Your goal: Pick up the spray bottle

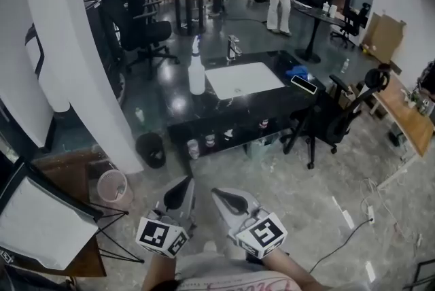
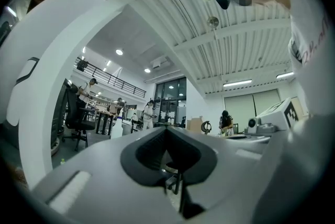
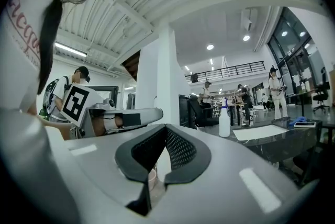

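Open office floor lies ahead of me, and a low black table (image 1: 272, 109) stands on it. The spray bottle (image 1: 196, 72) stands upright on the table's left end, just beside a white sheet (image 1: 243, 79). My left claw (image 1: 178, 196) and right claw (image 1: 228, 200) are side by side, well apart from the bottle, each with its jaws pressed together on nothing.
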`<state>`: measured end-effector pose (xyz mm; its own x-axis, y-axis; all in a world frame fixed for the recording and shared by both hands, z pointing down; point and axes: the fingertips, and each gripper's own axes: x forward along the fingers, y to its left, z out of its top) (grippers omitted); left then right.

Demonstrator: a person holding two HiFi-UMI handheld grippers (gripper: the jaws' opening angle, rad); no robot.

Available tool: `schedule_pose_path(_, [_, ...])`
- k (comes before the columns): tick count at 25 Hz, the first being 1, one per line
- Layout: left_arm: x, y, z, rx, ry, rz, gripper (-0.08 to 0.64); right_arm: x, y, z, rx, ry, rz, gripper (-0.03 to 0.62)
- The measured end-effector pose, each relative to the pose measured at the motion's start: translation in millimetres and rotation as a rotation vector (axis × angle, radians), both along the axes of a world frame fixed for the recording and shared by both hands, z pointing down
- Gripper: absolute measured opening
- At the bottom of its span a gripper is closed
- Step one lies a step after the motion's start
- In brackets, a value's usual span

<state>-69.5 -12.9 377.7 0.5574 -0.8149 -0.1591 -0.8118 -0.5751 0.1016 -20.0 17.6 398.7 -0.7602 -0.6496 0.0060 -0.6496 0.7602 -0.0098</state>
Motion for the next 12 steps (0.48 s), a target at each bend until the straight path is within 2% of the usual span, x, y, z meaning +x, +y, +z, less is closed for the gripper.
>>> schedule_pose_path(6, [-15, -55, -2, 0.004, 0.012, 0.013, 0.000, -16, -50, -2, -0.007, 0.007, 0.010, 0.002])
schedule_pose_path(12, [-16, -91, 13, -0.035, 0.019, 0.023, 0.000, -14, -87, 9, -0.045, 0.017, 0.039, 0.002])
